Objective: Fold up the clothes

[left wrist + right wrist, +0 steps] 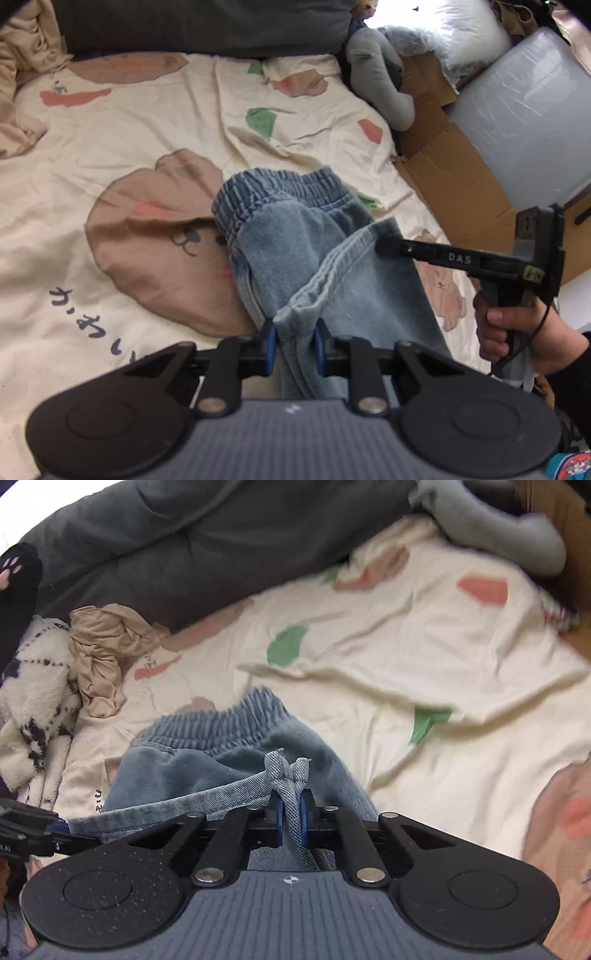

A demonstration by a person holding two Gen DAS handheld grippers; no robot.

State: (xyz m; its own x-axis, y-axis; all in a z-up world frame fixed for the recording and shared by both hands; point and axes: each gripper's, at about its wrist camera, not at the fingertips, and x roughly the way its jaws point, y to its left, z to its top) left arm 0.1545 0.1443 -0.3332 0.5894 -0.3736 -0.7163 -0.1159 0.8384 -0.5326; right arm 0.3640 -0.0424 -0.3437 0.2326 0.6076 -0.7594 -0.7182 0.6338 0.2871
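Note:
Light-blue denim pants (295, 229) with an elastic waistband lie partly lifted over a cream bedsheet (110, 155). My left gripper (293, 343) is shut on a bunched hem edge of the pants at the bottom of the left wrist view. My right gripper (384, 245), held by a hand (509, 328), pinches the same hem further right. In the right wrist view the right gripper (291, 821) is shut on a folded denim edge, with the pants (207, 760) hanging ahead and the left gripper (55, 830) at the far left.
Cream sheet (424, 657) with brown, pink and green prints covers the bed. A beige crumpled garment (103, 657) and a fluffy white-and-black item (33, 716) lie left. A dark grey duvet (184, 539) is behind. Cardboard box (454, 184), grey plush toy (376, 70) and grey chair (524, 122) stand right.

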